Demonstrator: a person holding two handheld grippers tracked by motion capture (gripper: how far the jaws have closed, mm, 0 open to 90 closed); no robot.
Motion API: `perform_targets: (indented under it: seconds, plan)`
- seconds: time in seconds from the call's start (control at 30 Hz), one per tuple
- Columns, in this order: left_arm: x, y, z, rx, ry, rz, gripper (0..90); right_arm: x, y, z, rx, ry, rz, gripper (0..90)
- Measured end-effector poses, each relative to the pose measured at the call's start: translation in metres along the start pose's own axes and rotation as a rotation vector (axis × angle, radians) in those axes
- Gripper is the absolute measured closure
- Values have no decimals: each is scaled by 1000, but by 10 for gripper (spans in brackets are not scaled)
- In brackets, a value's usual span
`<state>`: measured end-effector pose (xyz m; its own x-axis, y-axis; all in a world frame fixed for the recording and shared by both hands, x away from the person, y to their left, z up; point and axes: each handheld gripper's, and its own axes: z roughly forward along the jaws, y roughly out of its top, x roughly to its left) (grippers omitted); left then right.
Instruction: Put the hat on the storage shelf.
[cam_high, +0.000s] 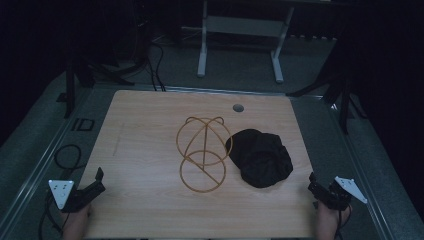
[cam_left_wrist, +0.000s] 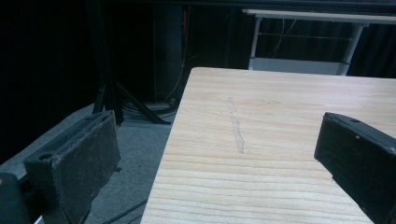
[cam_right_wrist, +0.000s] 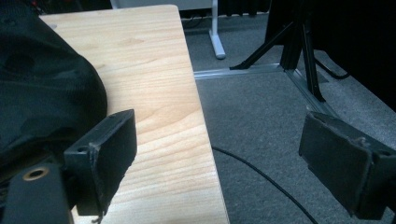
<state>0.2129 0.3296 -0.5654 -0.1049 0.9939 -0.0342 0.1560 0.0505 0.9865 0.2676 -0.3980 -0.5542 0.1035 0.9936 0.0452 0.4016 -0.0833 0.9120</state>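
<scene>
Left gripper (cam_high: 98, 176): black body, two chunky black jaws w/ flat matte pads, edges scuffed & worn grey; round screw hole in top of each jaw block. Grey three-cornered plate (cam_high: 61, 192) on top, small dark dots on it. Black cable (cam_high: 67, 156) trails from it, looping off the table's left edge. Right gripper (cam_high: 314, 181): same build, black jaws w/ frayed pad edges, brass-coloured ring set in the block below one jaw; grey three-cornered plate (cam_high: 351, 189) on top w/ small holes. Person's hands (cam_high: 327, 220) bare at the table's near edge, no sleeves or gloves showing.
</scene>
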Motion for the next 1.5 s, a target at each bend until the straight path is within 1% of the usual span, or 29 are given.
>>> perform_targets:
  seconds: [0.13,0.3,0.4,0.53,0.63,0.73,0.8,0.9,0.97,1.0,1.07,1.1,1.17,1.33,1.37,1.4,1.43,1.47,1.5]
  plan:
    - [0,0,0,0,1,1,6,1,0,-1,-7,-5,-12,111]
    - [0,0,0,1,0,-2,6,-1,0,-1,-9,-4,11,112]
    - [0,0,0,1,0,-4,6,-1,0,-1,-5,-7,11,112]
    - [0,0,0,0,-2,-6,6,-7,0,0,12,-18,-1,112]
    - [0,0,0,0,-3,-2,6,-14,0,-2,10,-17,35,112]
    - [0,0,0,0,-2,-1,6,-19,0,-2,12,-20,41,113]
    - [0,0,0,0,-2,-1,6,-21,1,0,21,-7,49,128]
    - [0,0,0,-1,-2,-1,6,-20,4,0,36,32,40,130]
    - [0,0,0,0,-2,-1,6,-17,9,0,41,95,40,133]
    - [0,0,0,0,-2,-2,6,-14,13,-1,41,142,38,134]
    - [0,0,0,-1,-2,-3,6,-8,21,-2,33,204,19,134]
    - [0,0,0,-1,-2,-3,6,-5,25,-3,27,227,10,134]
    - [0,0,0,-2,-2,-5,6,-1,32,-5,20,268,-8,134]
    - [0,0,0,-2,-3,-4,6,13,51,-13,-3,342,-40,135]
    - [0,0,0,-1,-3,-3,6,15,55,-15,-8,363,-51,135]
    - [0,0,0,-1,-3,-3,6,15,55,-15,-8,363,-51,135]
    - [0,0,0,-1,-3,-3,6,17,58,-16,-12,373,-56,134]
    - [0,0,0,-1,-3,-4,6,21,65,-16,-3,419,-79,135]
    - [0,0,0,-1,-3,-5,6,23,68,-16,5,446,-92,135]
